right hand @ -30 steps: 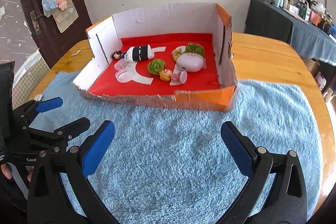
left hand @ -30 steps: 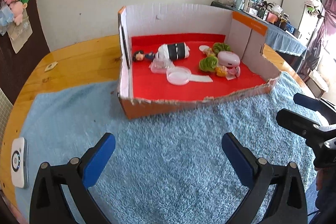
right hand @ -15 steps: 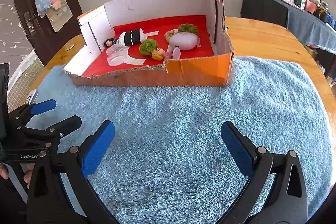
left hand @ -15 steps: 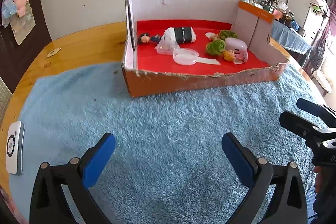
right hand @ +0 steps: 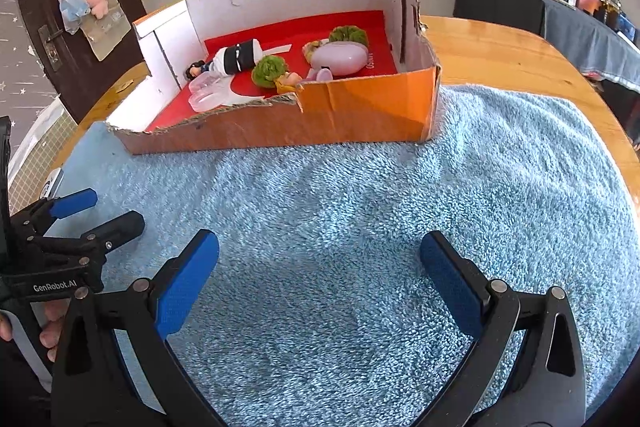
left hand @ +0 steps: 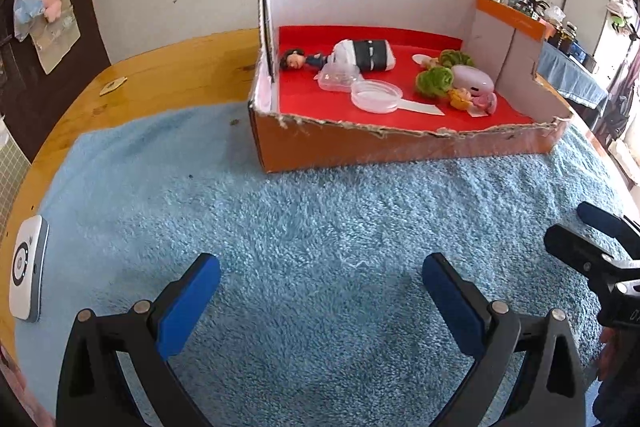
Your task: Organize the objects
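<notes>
My left gripper (left hand: 320, 291) is wide apart and holds nothing. My right gripper (right hand: 319, 267) is wide apart too, with nothing in it. Both hang over the blue towel (left hand: 320, 219) on the table (left hand: 160, 75). The box (left hand: 400, 147) sits past them on the towel. Its front wall stands between my grippers and the doll (left hand: 340, 58), the clear dish (left hand: 376, 95) and the pink case (left hand: 472, 83) inside. A white gadget (left hand: 26, 273) lies far left.

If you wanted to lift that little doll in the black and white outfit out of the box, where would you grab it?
Probably across the wide black-and-white body of the doll, from above. It lies flat on the red floor of the cardboard box, head towards the tall side wall, so a sideways approach is blocked. A clear plastic piece crowds its near side.
</notes>
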A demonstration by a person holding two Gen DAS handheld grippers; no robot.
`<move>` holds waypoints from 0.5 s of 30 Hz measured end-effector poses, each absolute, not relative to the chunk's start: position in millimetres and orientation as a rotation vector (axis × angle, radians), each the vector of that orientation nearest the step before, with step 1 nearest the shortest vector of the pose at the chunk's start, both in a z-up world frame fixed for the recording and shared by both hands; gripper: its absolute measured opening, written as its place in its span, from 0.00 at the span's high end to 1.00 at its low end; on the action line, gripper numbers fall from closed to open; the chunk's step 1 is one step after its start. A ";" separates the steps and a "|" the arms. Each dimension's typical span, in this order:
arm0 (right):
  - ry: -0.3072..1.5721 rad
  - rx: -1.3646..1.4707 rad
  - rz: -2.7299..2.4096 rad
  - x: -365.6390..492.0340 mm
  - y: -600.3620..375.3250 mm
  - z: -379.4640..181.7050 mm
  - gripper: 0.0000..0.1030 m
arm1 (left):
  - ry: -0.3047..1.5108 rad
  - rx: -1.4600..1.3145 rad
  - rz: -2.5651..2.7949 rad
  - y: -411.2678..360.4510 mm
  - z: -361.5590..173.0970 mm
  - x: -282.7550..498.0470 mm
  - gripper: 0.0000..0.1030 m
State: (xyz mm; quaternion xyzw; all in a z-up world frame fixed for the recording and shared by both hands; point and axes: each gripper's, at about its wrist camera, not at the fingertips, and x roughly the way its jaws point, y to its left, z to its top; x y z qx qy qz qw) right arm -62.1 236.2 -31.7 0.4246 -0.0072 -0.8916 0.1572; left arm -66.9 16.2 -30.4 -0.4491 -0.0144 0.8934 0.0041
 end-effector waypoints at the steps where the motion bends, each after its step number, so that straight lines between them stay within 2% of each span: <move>1: -0.016 1.215 -2.553 -62.0 235.8 -31.9 0.00 | -0.055 -1.410 2.797 15.3 -31.1 -67.6 0.00; 15: 0.056 1.232 -2.570 -61.4 229.2 -34.6 0.00 | -0.035 -1.405 2.810 15.8 -34.1 -66.4 0.00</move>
